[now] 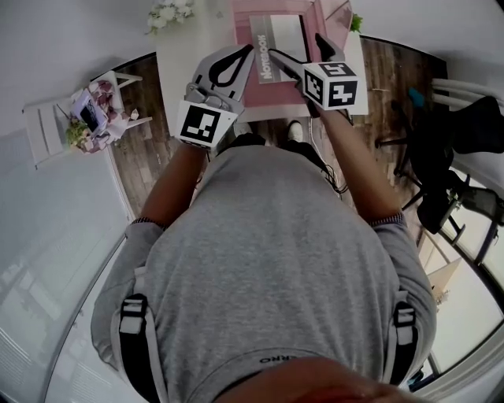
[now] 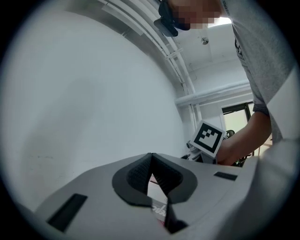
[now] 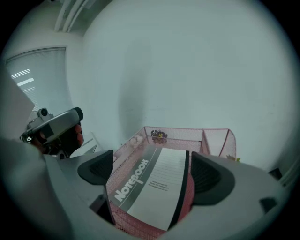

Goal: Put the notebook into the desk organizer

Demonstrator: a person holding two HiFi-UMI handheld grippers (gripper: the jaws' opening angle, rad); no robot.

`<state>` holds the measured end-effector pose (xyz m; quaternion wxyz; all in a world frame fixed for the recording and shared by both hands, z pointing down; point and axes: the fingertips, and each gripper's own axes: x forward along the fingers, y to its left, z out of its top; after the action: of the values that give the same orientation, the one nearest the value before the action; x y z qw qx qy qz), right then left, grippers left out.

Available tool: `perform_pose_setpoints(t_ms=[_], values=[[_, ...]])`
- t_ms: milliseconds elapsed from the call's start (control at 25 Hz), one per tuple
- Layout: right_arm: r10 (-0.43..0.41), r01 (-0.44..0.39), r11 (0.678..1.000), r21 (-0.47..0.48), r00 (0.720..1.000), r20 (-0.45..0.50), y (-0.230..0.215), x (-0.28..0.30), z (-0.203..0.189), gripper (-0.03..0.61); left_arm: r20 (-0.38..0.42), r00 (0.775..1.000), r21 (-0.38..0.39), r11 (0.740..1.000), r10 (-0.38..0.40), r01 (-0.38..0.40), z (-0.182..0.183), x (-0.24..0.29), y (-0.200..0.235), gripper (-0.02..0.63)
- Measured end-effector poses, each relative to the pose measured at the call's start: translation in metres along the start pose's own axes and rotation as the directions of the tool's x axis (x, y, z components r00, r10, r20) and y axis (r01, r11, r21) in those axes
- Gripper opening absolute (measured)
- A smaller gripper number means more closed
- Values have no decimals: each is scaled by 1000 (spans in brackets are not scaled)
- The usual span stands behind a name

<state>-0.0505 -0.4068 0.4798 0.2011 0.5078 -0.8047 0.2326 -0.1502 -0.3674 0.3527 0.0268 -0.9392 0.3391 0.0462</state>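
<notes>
Right fingers [image 3: 213, 176] apart, notebook [image 3: 154, 183] partly hidden

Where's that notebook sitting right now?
The notebook lies in the pink mesh desk organizer on the white table, at the top centre of the head view, just ahead of the open right tool.

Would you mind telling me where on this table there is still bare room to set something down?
The bare white tabletop left of the organizer, between the flowers and the near edge, is free, though the left gripper hangs beside it. The organizer is crowded: the notebook fills its tray.
</notes>
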Motion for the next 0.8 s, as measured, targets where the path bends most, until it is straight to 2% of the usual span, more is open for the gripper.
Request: perform_pose_setpoints(t_ms=[120, 280, 560, 640, 720, 800], values=[[-14, 15, 1000, -14, 998, 57, 0, -16, 10, 508, -8, 1000, -2, 1000, -21, 21, -2, 0, -4, 17], [0, 14, 995, -100, 990, 138, 2, -31, 19, 462, -23, 999, 17, 999, -29, 29, -4, 1, -8, 17], [122, -63, 977, -206, 949, 291, 19, -82, 39, 387, -14, 1000, 43, 999, 16, -16, 12, 1, -29, 17], [147, -71, 969, -236, 934, 324, 24, -97, 42, 339, -7, 1000, 47, 999, 29, -29, 17, -3, -36, 17], [171, -76, 960, -269, 921, 349, 32, -112, 43, 263, -16, 999, 63, 997, 36, -35, 19, -10, -44, 17], [188, -78, 952, -295, 911, 366, 38, -123, 44, 224, -14, 999, 65, 997, 47, -46, 21, -15, -50, 17]])
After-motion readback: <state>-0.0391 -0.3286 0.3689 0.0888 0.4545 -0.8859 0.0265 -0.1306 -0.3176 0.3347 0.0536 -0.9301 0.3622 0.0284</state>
